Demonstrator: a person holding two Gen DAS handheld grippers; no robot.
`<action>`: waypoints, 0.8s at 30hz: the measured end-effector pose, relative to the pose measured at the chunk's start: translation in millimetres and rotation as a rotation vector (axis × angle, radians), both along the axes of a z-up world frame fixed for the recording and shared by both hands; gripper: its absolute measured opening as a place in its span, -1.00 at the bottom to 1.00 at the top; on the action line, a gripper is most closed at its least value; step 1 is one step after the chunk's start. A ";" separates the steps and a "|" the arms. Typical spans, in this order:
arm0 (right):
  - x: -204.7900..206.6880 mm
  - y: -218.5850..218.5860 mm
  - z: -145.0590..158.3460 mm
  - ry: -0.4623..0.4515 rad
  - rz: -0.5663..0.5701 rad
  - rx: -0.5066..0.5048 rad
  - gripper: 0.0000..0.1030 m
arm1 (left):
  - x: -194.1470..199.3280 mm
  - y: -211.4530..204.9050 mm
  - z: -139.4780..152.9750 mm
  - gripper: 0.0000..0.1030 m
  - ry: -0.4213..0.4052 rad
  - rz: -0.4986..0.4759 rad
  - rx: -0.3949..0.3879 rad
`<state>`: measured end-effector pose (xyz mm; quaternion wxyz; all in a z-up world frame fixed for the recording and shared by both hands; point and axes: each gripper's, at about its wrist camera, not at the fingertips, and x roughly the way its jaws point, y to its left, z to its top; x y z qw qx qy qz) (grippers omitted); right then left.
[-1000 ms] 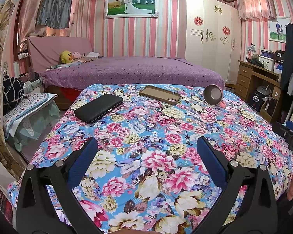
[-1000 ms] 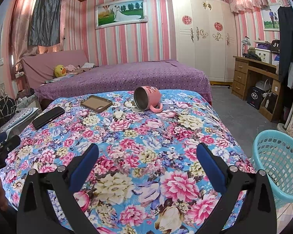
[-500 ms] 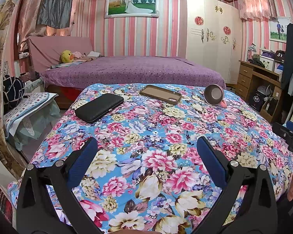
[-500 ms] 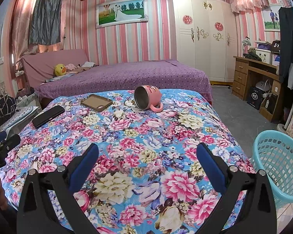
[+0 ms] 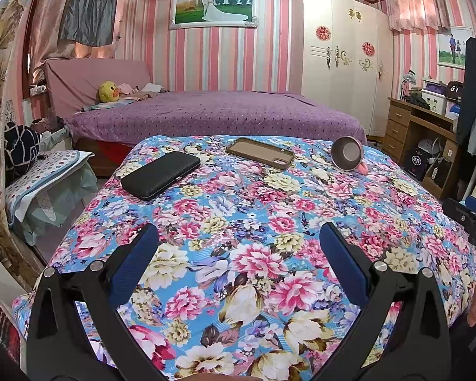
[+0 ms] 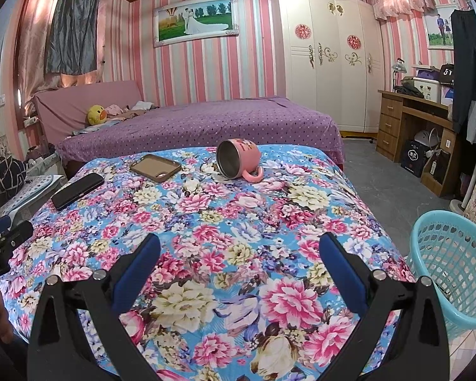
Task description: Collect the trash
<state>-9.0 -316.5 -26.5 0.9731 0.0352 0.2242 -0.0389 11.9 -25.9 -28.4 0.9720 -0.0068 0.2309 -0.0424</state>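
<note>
A floral-covered table [image 5: 238, 222] [image 6: 269, 222] carries a black case [image 5: 160, 175] [image 6: 76, 190], a brown phone case [image 5: 259, 152] [image 6: 155, 167] and a pink mug on its side [image 5: 347, 158] [image 6: 239, 159]. A turquoise basket [image 6: 453, 266] stands on the floor at the table's right. My left gripper [image 5: 238, 247] is open and empty over the near edge. My right gripper [image 6: 239, 250] is open and empty too. Each gripper shows at the edge of the other's view: the right one [image 5: 469, 219], the left one [image 6: 3, 238].
A purple bed [image 5: 212, 114] lies beyond the table. A white wardrobe [image 6: 327, 57] and a wooden desk [image 6: 415, 120] stand at the right. A padded stool [image 5: 44, 174] sits left of the table. Grey floor [image 6: 384, 184] runs between table and desk.
Both views have shifted very slightly; the objects on the table have not moved. Both grippers stay open.
</note>
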 end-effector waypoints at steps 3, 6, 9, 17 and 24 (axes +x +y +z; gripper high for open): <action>0.1 -0.8 -0.4 0.001 0.000 0.001 0.90 | -0.8 0.6 -1.1 0.90 0.001 0.003 -0.003; 0.3 -0.5 -0.6 0.001 0.000 0.001 0.90 | -1.1 0.3 -1.0 0.90 0.001 0.002 -0.002; 0.3 -1.0 -0.9 0.001 0.000 0.000 0.90 | -0.7 0.8 -1.4 0.90 0.003 0.002 -0.003; 0.4 -0.3 -0.8 0.002 0.000 0.000 0.90 | -2.1 0.5 -1.2 0.90 0.005 0.009 -0.007; 0.3 -0.6 -1.1 0.001 0.001 0.000 0.90 | -1.8 0.9 -1.1 0.90 0.004 0.010 -0.005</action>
